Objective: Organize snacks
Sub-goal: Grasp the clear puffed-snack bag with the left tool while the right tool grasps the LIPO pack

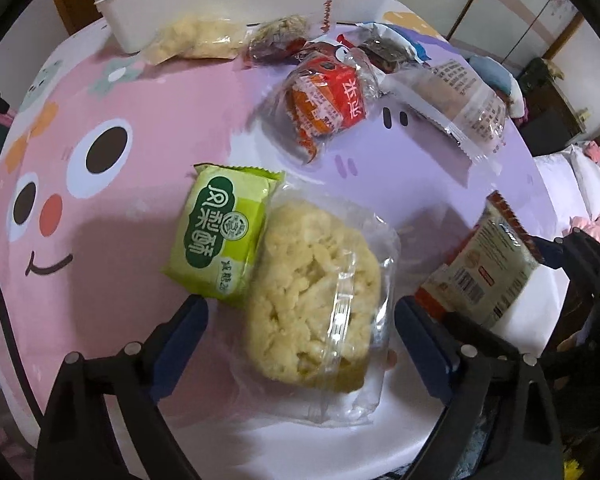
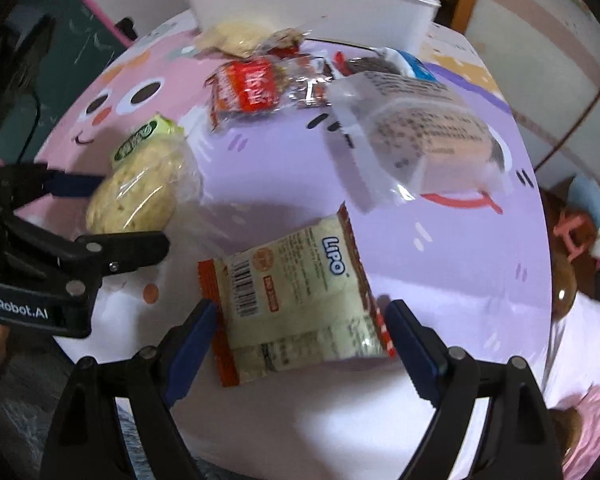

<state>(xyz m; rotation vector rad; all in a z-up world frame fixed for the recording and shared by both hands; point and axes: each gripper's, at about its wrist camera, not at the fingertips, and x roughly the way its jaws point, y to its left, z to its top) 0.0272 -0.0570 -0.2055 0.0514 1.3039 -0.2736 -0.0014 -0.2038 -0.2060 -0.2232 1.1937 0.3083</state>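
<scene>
Straddling one packet each, both tongs gape: left (image 1: 300,312) and right (image 2: 300,316).

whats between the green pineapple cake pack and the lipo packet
In the left wrist view, the clear-wrapped pale crumbly pastry lies between the green pack and the LiPO packet; it touches the green pack, with bare tablecloth toward the LiPO packet.

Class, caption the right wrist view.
Right gripper open over a LiPO snack packet on a cartoon tablecloth.

Green snack pack (image 1: 224,236), pink-and-lilac cartoon tablecloth (image 1: 140,92).
</scene>
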